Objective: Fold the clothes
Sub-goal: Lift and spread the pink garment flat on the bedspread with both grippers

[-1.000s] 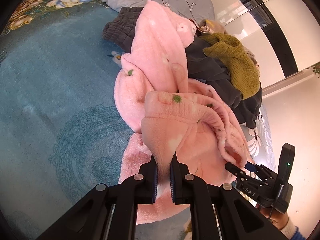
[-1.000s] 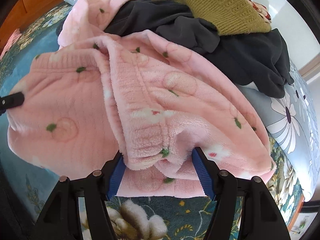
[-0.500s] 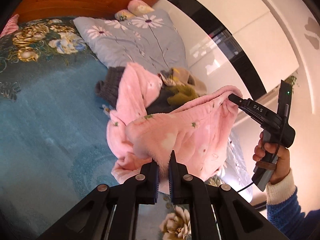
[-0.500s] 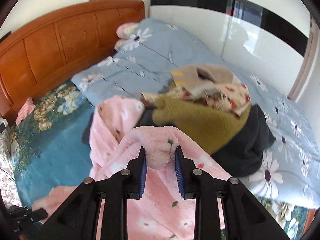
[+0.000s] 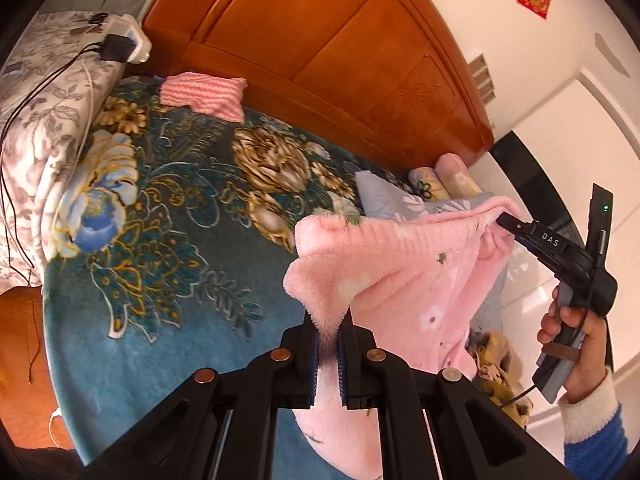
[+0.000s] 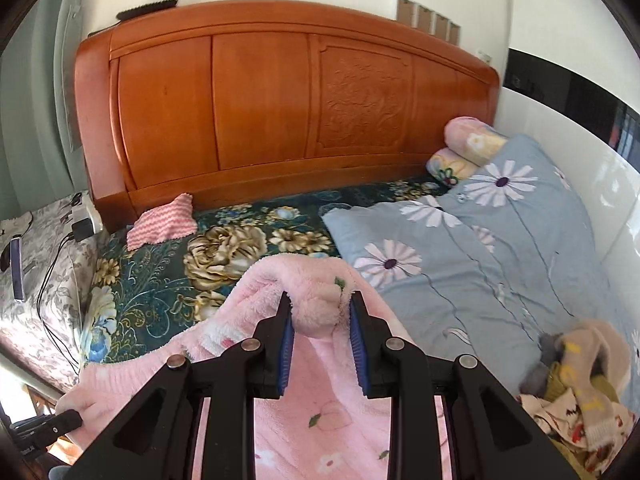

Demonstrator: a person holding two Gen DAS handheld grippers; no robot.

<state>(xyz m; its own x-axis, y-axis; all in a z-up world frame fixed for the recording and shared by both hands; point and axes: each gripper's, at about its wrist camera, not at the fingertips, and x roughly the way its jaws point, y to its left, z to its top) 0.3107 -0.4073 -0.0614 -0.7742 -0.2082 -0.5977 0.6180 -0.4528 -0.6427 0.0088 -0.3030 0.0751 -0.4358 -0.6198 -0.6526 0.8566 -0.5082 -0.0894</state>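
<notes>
Pink fleece garment (image 5: 404, 280) held aloft above the bed (image 5: 160, 240), stretched between both grippers. Left gripper (image 5: 328, 320) clamps one corner; right gripper (image 6: 320, 312) pinches a bunched fold of the opposite edge. Far: wooden headboard (image 6: 260, 100). Right: grey floral quilt (image 6: 480, 240); clothes pile (image 6: 580, 380) at near right.
</notes>
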